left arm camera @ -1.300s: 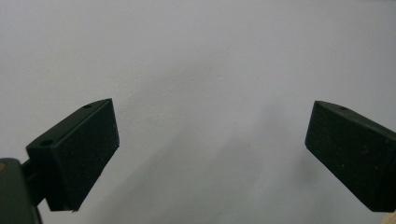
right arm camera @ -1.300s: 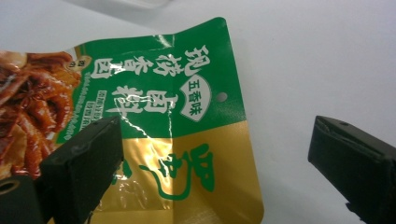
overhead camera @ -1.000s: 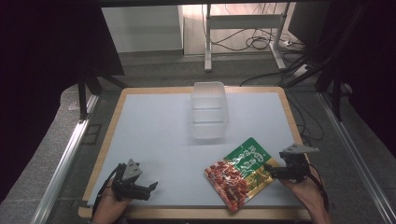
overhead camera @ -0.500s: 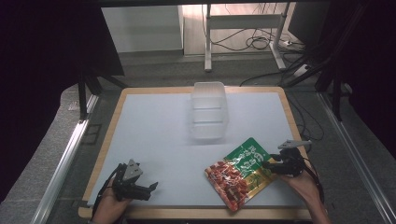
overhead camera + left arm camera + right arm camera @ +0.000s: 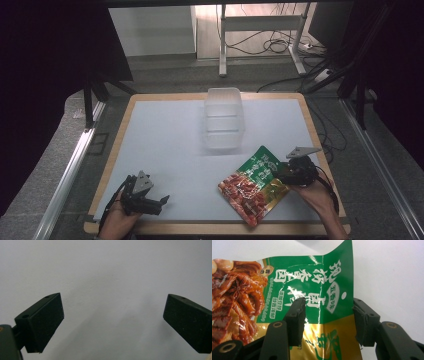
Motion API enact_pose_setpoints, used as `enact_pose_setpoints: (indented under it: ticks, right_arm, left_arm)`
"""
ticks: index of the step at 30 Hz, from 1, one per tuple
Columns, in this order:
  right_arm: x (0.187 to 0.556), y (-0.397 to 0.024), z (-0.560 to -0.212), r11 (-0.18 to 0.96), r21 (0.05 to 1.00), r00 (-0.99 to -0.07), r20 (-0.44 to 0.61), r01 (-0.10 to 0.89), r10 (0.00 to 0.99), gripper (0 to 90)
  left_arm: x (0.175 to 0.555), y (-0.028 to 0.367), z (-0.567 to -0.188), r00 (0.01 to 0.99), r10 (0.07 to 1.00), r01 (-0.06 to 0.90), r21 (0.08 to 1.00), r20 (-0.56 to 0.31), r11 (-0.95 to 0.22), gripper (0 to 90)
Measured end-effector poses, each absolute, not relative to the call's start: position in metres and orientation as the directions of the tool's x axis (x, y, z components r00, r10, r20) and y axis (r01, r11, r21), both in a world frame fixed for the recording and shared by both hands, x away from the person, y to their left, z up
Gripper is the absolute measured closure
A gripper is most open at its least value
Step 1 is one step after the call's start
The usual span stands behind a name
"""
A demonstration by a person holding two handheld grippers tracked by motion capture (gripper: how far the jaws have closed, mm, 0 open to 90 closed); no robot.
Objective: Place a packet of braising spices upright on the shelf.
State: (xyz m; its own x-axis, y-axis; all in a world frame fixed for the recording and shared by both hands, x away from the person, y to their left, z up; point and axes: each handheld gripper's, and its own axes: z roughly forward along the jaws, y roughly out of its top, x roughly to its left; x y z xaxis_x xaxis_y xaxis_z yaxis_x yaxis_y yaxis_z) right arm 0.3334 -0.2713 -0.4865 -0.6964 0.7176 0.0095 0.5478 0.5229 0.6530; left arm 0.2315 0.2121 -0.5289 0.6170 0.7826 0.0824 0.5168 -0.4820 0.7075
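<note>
Table (image 5: 165,145) with a pale top and a wooden rim carries everything. Near its front left corner the left gripper (image 5: 162,201), black and held in a hand, lies low over bare surface; in the left gripper view its jaws stand wide apart with nothing but the white top between them. Towards the far middle of the table stands a clear, oblong plastic container (image 5: 223,118), well apart from both grippers. Right of centre near the front edge lies the glossy green, red and gold food pouch (image 5: 255,184), printed with a braised dish, its green end raised off the table. At that end is the right gripper (image 5: 280,176), black with a grey three-cornered plate. In the right gripper view its jaws have just been closing and now sit on either side of the pouch (image 5: 322,302), the left pad against the creased foil; I cannot tell whether the right pad presses on it.
</note>
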Motion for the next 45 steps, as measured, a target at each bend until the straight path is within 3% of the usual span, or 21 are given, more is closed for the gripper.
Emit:
enact_pose_setpoints:
  ticks: [2, 10, 12, 16, 38, 45]
  right_arm:
    - [0.338, -0.262, -0.486, 0.563, 0.624, -0.715, -0.009, 0.543, 0.699, 56.7]
    - [0.345, -0.247, -0.495, 0.632, 0.558, -0.741, -0.044, 0.538, 0.67, 64.8]
    - [0.345, -0.244, -0.497, 0.654, 0.549, -0.736, -0.099, 0.521, 0.669, 75.0]
    - [0.345, -0.245, -0.495, 0.64, 0.559, -0.726, -0.094, 0.528, 0.681, 87.8]
    - [0.328, -0.246, -0.458, 0.602, 0.655, -0.734, -0.105, 0.457, 0.671, 88.1]
    - [0.325, -0.249, -0.435, 0.544, 0.692, -0.746, -0.012, 0.474, 0.666, 88.5]
  left_arm:
    - [0.231, 0.212, -0.529, 0.62, 0.78, 0.515, 0.705, 0.086, -0.488, 3.1]
    - [0.231, 0.212, -0.529, 0.621, 0.779, 0.514, 0.704, 0.088, -0.49, 3.1]
    - [0.231, 0.211, -0.529, 0.621, 0.778, 0.512, 0.704, 0.091, -0.492, 3.1]
    - [0.231, 0.211, -0.529, 0.622, 0.777, 0.511, 0.703, 0.094, -0.494, 3.1]
    - [0.233, 0.218, -0.528, 0.6, 0.799, 0.532, 0.728, 0.038, -0.433, 3.0]
    - [0.233, 0.221, -0.528, 0.598, 0.801, 0.533, 0.741, 0.013, -0.41, 2.8]
